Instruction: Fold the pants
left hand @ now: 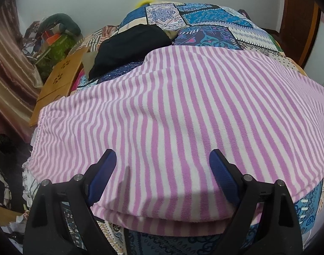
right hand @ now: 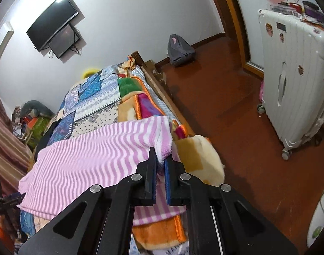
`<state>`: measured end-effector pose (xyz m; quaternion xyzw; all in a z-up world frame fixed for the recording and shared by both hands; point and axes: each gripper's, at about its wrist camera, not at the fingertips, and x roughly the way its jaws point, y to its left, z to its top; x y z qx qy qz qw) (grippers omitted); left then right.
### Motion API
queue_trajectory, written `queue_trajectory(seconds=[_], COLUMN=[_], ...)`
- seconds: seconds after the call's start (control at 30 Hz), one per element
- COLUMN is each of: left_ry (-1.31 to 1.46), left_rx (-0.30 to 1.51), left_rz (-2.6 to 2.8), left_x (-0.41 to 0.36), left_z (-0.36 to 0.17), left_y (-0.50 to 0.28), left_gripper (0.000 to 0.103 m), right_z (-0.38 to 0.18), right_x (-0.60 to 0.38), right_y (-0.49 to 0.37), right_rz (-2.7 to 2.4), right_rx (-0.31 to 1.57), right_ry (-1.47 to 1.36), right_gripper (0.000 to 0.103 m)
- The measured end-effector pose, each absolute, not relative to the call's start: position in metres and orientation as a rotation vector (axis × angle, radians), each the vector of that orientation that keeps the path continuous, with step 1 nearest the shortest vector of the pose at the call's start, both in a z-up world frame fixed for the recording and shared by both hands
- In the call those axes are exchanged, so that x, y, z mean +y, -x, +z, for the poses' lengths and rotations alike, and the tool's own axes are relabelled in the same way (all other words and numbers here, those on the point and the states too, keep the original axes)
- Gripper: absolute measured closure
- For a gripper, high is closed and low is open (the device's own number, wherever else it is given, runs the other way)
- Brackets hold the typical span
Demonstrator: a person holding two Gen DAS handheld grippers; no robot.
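The pants [left hand: 172,116] are pink-and-white striped fleece, spread across the patchwork bedspread [left hand: 204,21] with a folded double edge nearest me. My left gripper [left hand: 163,159] is open, its blue-padded fingers wide apart just above the near edge, holding nothing. In the right wrist view the pants [right hand: 87,153] lie across the bed. My right gripper [right hand: 160,155] is shut on their right end, where the fabric bunches between the pads.
A black garment [left hand: 130,46] lies on the bed behind the pants. A wooden tray [left hand: 60,80] and clutter sit to the left. An orange blanket [right hand: 159,229] hangs over the bed edge. A white suitcase [right hand: 293,80] and a grey backpack [right hand: 180,51] stand on the red floor.
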<state>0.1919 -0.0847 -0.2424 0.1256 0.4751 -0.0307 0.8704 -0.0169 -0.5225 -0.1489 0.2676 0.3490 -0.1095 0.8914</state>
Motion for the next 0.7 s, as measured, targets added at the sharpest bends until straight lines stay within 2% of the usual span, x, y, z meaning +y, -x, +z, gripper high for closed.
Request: queue_trajectory(seconds=[0.37, 0.47, 0.53, 0.6, 0.7], left_ry=[-0.223, -0.208, -0.206, -0.206, -0.215], left_rx=[0.964, 0.936, 0.909, 0.890, 0.869], left_rz=[-0.077, -0.113, -0.144, -0.173, -0.218], left_x=[-0.064, -0.069, -0.078, -0.088, -0.108], left_z=[-0.219, -0.206, -0.196, -0.190, -0.185], left_y=[-0.179, -0.174, -0.171, -0.172, -0.175], left_gripper=[0.013, 0.013, 0.013, 0.013, 0.013], right_z=[-0.224, -0.211, -0.193, -0.177, -0.157], right_x=[-0.519, -0.519, -0.515, -0.509, -0.494], right_y=[0.008, 0.008, 0.007, 0.004, -0.006], right_rz=[-0.330, -0.377, -0.396, -0.382, -0.327], right_rx=[0.969, 0.981, 0.964, 0.932, 0.894], right_ry=[-0.576, -0.510, -0.450, -0.406, -0.349], right_gripper=[0.097, 0.086, 0.071, 0.064, 0.064])
